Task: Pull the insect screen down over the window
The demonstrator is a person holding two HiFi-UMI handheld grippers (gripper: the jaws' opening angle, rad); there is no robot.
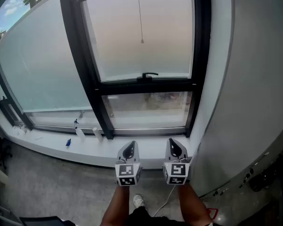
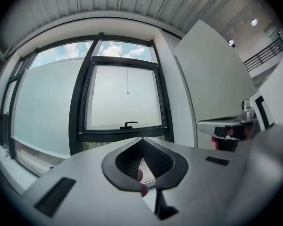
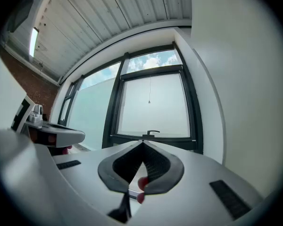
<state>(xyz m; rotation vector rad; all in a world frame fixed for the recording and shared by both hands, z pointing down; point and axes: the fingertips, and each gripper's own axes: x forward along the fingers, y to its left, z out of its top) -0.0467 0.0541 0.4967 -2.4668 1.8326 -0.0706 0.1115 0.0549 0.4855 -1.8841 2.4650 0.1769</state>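
- Left gripper [image 1: 129,150] is sitting low in front of the person with its jaws pressed together on nothing; the left gripper view is showing the tips meeting [image 2: 142,139] with no gap.
- Right gripper [image 1: 174,148] is riding beside it at the same height, jaws likewise closed and empty; tips are meeting in the right gripper view [image 3: 142,141].
- Insect screen is not showing over the glass; judging it to be sitting rolled up at the head of the window [image 1: 198,55]; not made out directly.
- Pull cord [image 1: 140,15] is hanging down the middle of the upper pane, ending in a small bead [image 1: 142,41]; long axis is running vertical.
- From both sets of jaws the bead is lying well ahead and well above, higher than the window handle [image 1: 148,75]; in the left gripper view it is sitting slightly left of the tips [image 2: 128,92]; in the right gripper view almost straight above them [image 3: 149,102].
- In the head view the cord is falling between the two grippers, a little toward the left one; neither is looking clearly nearer.
- Judgement: the coming move is calling for a reach up and forward, jaws opening either side of the cord, then a pull straight down along it.
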